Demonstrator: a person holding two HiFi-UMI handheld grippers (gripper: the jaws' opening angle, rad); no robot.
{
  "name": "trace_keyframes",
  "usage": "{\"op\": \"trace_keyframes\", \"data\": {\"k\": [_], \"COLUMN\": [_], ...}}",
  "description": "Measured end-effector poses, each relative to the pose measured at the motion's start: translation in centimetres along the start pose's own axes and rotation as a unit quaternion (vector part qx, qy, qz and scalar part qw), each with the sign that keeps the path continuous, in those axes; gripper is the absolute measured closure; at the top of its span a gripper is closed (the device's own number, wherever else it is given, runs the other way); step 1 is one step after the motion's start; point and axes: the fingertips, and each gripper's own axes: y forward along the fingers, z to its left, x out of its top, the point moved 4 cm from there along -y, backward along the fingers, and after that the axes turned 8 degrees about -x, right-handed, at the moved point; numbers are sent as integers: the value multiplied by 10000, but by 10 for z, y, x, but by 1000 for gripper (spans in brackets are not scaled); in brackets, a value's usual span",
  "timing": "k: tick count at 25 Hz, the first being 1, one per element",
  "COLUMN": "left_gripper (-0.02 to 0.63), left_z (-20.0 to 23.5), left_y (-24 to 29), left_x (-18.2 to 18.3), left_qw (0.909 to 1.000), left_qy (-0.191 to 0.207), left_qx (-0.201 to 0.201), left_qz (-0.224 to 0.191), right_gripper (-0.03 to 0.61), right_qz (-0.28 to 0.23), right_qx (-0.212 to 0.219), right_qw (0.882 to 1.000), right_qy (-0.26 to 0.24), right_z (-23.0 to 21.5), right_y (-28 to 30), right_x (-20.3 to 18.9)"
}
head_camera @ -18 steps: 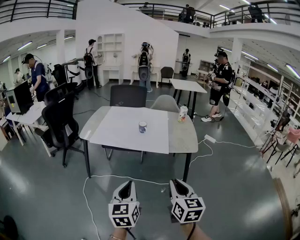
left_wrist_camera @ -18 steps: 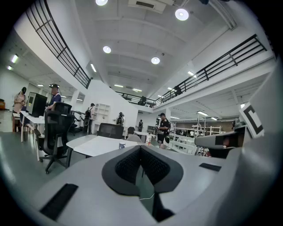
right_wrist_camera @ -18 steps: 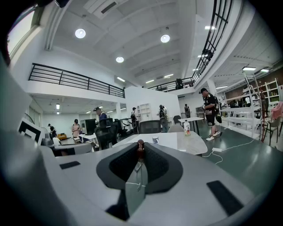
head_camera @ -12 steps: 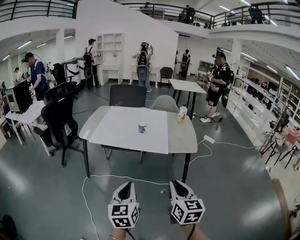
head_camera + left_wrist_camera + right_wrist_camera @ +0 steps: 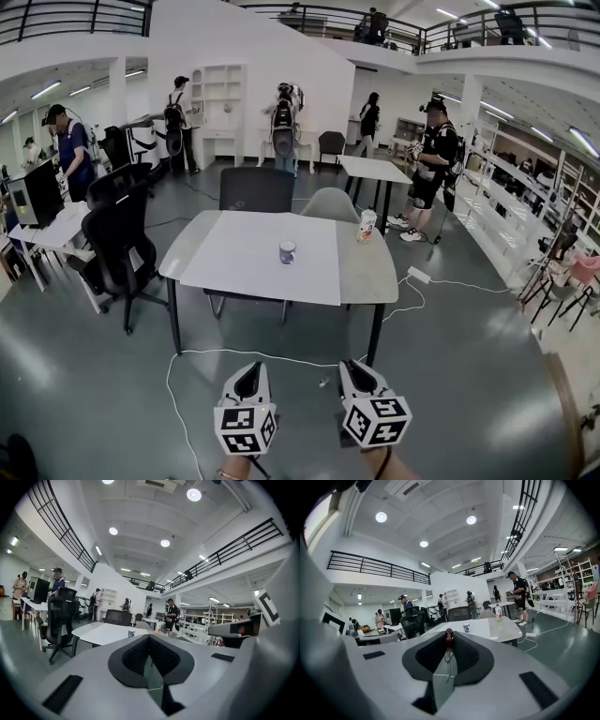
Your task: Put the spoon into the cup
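A small cup (image 5: pixel 287 251) with a dark print stands near the middle of the white table (image 5: pixel 244 267), far ahead of both grippers; it also shows as the cup (image 5: pixel 131 633) and the cup (image 5: pixel 466 627) in the gripper views. My right gripper (image 5: pixel 354 368) is at the bottom of the head view, over the floor, shut on the spoon (image 5: pixel 448 641). The spoon's dark reddish end sticks up between the pads. My left gripper (image 5: pixel 251 373) is beside it, shut, with nothing between its pads (image 5: pixel 140 651).
A small bottle (image 5: pixel 366 226) stands on the table's grey right part. Office chairs (image 5: pixel 122 234) stand to the left and behind the table. A white cable (image 5: pixel 234 356) runs over the floor in front of it. Several people stand in the background.
Both grippers and the cup keep their places. Only people in the background have walked a little.
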Motion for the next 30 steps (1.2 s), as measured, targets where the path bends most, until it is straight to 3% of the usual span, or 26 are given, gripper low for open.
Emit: {"op": "trace_keyframes", "data": {"k": [13,30], "left_gripper": [595,595], "left_z": [18,77], "left_y": [32,160], "left_x": [-5,29], "left_qw": [9999,9993], "left_qy": [-64,60], "left_qx": [37,353], "left_qz": [145,106], "right_gripper": [515,515], "right_qz": [180,51], "right_qx": [-155,74], "right_qw": [9996,9992], "right_qy": [140,382], "right_z": [-15,-45], "right_y": [34,189], "right_x": [-7,45]}}
